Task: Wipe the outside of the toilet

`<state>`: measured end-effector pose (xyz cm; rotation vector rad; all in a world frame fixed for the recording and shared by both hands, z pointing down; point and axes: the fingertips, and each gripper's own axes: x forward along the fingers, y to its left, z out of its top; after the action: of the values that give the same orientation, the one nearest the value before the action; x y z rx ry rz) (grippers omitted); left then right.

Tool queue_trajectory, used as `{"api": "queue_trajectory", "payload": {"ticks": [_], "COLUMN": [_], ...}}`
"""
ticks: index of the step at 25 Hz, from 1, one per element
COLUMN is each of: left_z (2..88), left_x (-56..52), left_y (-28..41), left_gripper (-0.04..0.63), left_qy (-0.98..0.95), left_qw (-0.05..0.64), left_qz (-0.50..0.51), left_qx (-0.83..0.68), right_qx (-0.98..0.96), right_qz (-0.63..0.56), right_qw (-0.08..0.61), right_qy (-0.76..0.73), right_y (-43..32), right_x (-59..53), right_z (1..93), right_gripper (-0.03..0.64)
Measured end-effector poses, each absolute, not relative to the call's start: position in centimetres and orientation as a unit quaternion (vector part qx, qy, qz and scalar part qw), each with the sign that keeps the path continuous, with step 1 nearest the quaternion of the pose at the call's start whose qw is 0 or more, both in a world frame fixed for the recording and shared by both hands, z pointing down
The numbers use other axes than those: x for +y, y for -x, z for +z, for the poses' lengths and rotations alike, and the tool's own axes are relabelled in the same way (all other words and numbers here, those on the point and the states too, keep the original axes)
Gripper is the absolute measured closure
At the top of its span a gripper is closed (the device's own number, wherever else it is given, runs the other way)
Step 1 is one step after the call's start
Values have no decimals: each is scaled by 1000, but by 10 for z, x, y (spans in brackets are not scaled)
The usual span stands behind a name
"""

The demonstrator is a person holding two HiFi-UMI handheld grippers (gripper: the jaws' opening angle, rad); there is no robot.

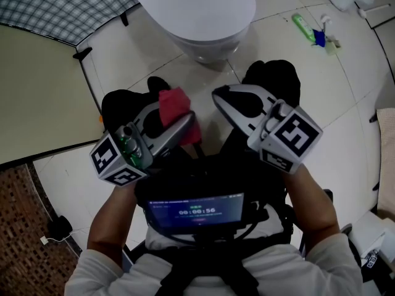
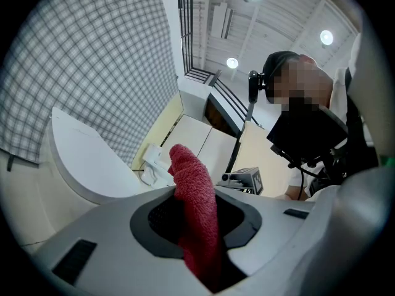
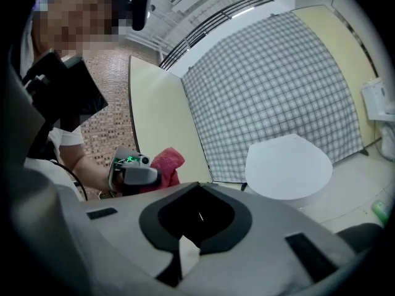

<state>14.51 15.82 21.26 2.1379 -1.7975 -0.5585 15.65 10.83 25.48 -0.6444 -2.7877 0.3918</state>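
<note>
Head view: my left gripper (image 1: 185, 127), lower left of centre, is clamped on a red terry cloth (image 1: 174, 103). The cloth's free end pokes out past the jaws toward the white toilet (image 1: 197, 17) at top centre of the frame. Bare floor tile (image 1: 148, 60) shows between cloth and bowl, so the two are apart. My right gripper (image 1: 217, 95), just right of centre, has its jaws pressed together with nothing between them, and its tip lies about as near the bowl as the cloth does. By my reading, the wipe has not begun. The cloth hand must travel up-frame to reach the bowl's rounded front.
</note>
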Motion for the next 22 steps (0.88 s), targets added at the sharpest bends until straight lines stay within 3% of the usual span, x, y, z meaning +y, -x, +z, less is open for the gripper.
{"api": "queue_trajectory", "payload": {"ticks": [22], "left_z": [211], "left_x": [153], "left_y": [-142], "left_gripper": [505], "left_qy": [-740], "left_qw": [132], "left_qz": [-181], "left_qx": [-635], "right_qx": [-958], "right_qz": [126], "right_qw": [135], "right_qy": [219], "right_y": [-157], "right_x": [111], "right_z": [257], "right_gripper": [617]}}
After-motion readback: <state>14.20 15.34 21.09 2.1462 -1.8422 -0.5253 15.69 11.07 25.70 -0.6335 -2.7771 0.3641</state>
